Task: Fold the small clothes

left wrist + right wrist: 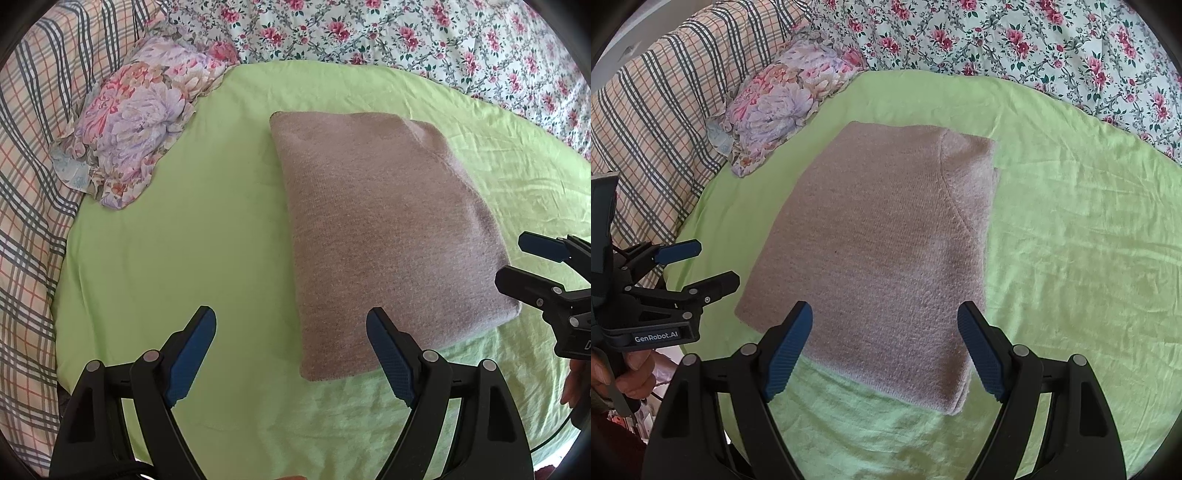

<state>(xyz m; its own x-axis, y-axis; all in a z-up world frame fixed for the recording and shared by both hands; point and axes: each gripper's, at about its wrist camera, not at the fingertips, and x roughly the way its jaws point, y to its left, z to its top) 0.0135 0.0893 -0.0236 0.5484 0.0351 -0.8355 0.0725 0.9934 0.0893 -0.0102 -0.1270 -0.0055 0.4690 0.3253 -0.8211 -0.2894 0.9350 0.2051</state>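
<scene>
A pinkish-grey knitted garment (388,236) lies folded into a neat rectangle on the green sheet (207,236); it also shows in the right wrist view (882,251). My left gripper (291,321) is open and empty, hovering just off the garment's near left corner; in the right wrist view it (701,266) sits at the left edge. My right gripper (886,314) is open and empty above the garment's near edge; in the left wrist view it (517,262) sits at the garment's right side.
A crumpled floral cloth (140,122) lies at the far left of the green sheet, also in the right wrist view (783,99). A plaid blanket (33,192) lies to the left. A rose-print bedspread (406,33) lies behind.
</scene>
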